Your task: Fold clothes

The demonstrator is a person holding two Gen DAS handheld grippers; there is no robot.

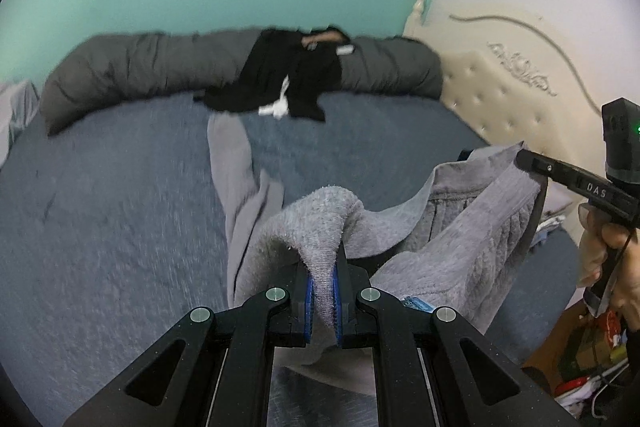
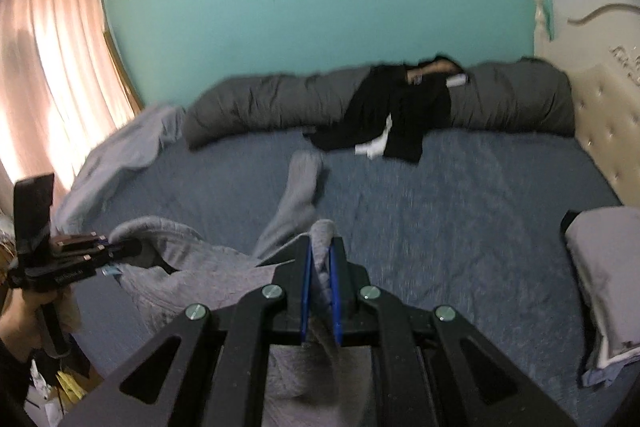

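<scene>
The grey sweatpants (image 1: 448, 247) are soft, fleecy on the inside and ribbed at the waist, with a small blue tag near the band. The waist end is lifted off the bed (image 1: 120, 227) at its near edge, stretched between two grippers, while one leg (image 1: 236, 179) trails flat across the blue cover toward the far edge; a second leg cannot be made out. The left gripper (image 1: 322, 291) is pressed together on a fold of the waist cloth, which bulges between its blue pads. The right gripper (image 2: 320, 291) pinches another fold of the same waistband the same way. Each is held by one hand (image 1: 616, 267).

One pair of sweatpants is in hand. At the far edge, one heap of black clothes (image 1: 288, 75) with a white piece in it lies partly on one long dark grey rolled duvet (image 1: 120, 71). One folded grey stack (image 2: 604, 267) sits at the right edge, near the tufted cream headboard (image 1: 496, 107). One pale sheet (image 2: 120, 155) is bunched at the far left corner.
</scene>
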